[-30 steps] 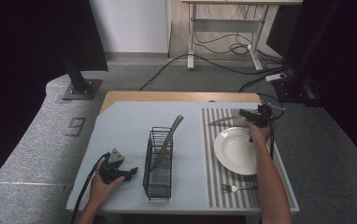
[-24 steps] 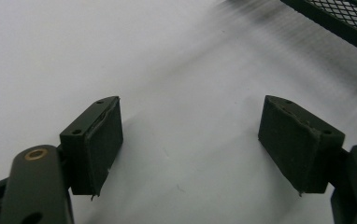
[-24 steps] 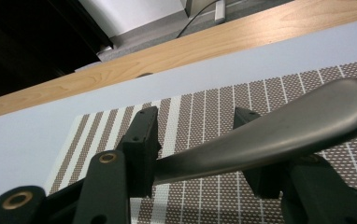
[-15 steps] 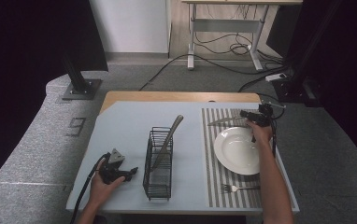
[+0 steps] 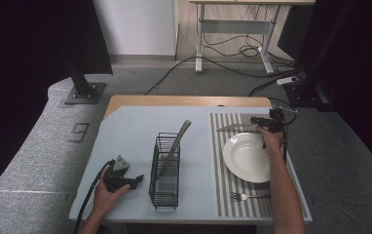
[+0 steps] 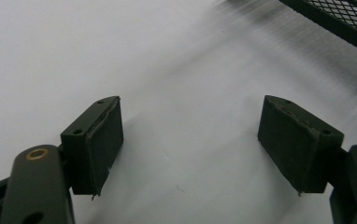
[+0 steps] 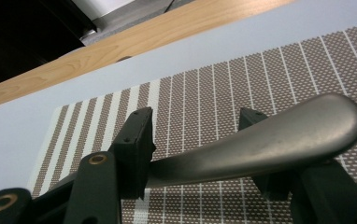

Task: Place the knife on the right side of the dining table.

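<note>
Resting on the pale blue-grey tabletop point(image 5: 135, 131) near its front-left corner, the left gripper point(image 5: 136, 180) is lying in the person's left hand point(image 5: 107, 192) with its jaws spread wide; in the left gripper view its two flat, dark pads point(image 6: 103, 140) are standing well apart over the bare matte surface, nothing between them. Just to its right, a black wire-mesh basket point(image 5: 166, 170), tall and rectangular, is standing upright, and a long grey metal utensil point(image 5: 175, 146) is leaning out of it, its handle angling up and away to the right. Near the front edge on the right, a silver fork point(image 5: 245, 196) is lying on a woven placemat point(image 5: 221, 161) striped brown and white, its long axis running left to right with the tines at the left. Behind the fork, a round, glossy white plate point(image 5: 245, 156) is sitting on the same mat. Farther back, the right gripper point(image 5: 257, 122) is closing on the handle of a metal knife point(image 5: 232, 127). In the right gripper view the handle point(image 7: 270, 140) is showing smooth, brushed and rounded, thickening toward its end, crosswise between the jaws just above the dotted mat weave. From the high view the knife's long axis is running nearly left to right, blade pointing left, beyond the plate's far rim. A strip of light wood point(image 5: 184, 101) is edging the far side.
</note>
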`<state>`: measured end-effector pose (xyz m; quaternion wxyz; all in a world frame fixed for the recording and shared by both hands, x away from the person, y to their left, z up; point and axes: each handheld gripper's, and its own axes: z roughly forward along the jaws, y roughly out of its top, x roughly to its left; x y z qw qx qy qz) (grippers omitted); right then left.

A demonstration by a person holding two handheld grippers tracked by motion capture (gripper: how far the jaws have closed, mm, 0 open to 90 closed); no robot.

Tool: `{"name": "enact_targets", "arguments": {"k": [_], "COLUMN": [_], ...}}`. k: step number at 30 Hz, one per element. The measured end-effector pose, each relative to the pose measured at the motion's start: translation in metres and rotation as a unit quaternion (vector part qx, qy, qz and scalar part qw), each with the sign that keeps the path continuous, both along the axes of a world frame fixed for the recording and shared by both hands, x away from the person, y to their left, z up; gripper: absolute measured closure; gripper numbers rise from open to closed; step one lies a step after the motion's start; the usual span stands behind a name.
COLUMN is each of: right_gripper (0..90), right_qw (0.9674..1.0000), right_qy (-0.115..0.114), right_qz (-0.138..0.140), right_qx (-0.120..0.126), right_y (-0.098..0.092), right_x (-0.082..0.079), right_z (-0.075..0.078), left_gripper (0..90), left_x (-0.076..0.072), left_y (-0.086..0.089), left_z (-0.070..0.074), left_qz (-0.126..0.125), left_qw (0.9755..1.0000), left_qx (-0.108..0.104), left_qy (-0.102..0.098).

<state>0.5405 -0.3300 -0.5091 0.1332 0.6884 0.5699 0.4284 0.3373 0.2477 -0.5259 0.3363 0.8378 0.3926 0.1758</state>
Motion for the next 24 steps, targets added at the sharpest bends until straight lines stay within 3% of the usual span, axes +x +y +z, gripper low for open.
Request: {"name": "enact_targets", "arguments": {"k": [10, 24], "right_gripper": [44.7, 40.1], "right_qw": [0.9995, 0.9985], "right_qy": [0.028, 0.05], "right_qz": [-0.008, -0.022], "right_qx": [0.011, 0.01], "right_y": [-0.0018, -0.0035], "right_x": [0.0023, 0.0032], "right_z": [-0.0032, -0.0049], "left_gripper": [22.3, 22.4], "left_x": [-0.0002, -0.0004], "left_y": [-0.0001, -0.0003], "left_z": [0.0, 0.0], "left_qz": [-0.001, -0.001], "left_qw": [1.0, 1.0], "left_qx": [0.0, 0.0], "left_qy": [-0.001, -0.002]}}
